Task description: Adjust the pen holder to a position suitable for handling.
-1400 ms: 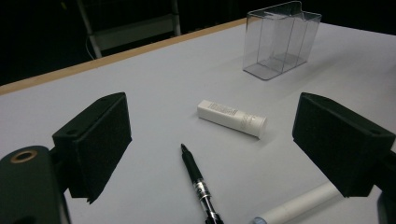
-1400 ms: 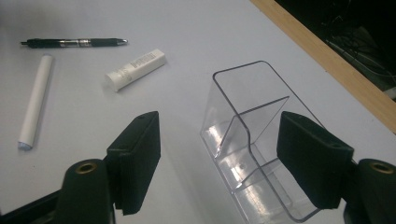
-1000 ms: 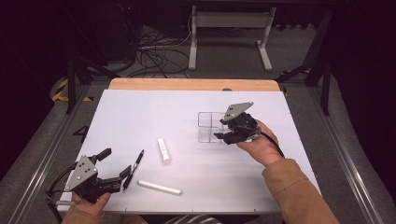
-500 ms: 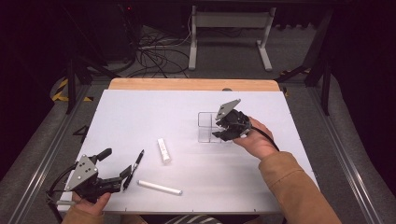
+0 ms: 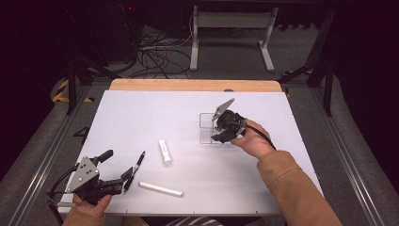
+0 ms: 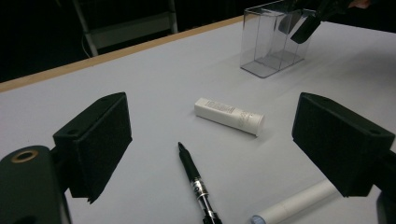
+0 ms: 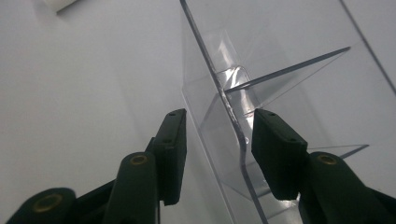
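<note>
A clear plastic box (image 5: 206,123) with partitions stands right of the table's middle. My right gripper (image 5: 219,132) is tipped down over its near right wall. In the right gripper view the gripper (image 7: 217,140) is open, one jaw on each side of the box wall (image 7: 205,70), with small gaps left. My left gripper (image 5: 117,165) rests open at the front left corner with nothing between its jaws. A black pen (image 5: 135,170) lies just beyond it, seen between the jaws as the pen (image 6: 194,179) in the left gripper view.
A short white tube (image 5: 164,151) lies near the middle, and a long white marker (image 5: 161,189) lies near the front edge. The left gripper view has the tube (image 6: 229,115), the marker (image 6: 299,203) and the box (image 6: 271,44). A wooden strip (image 5: 188,85) edges the table's far side.
My right gripper has moved left and tilted down, so its jaws now straddle the box wall. The left gripper, pen, tube and marker have stayed put.
</note>
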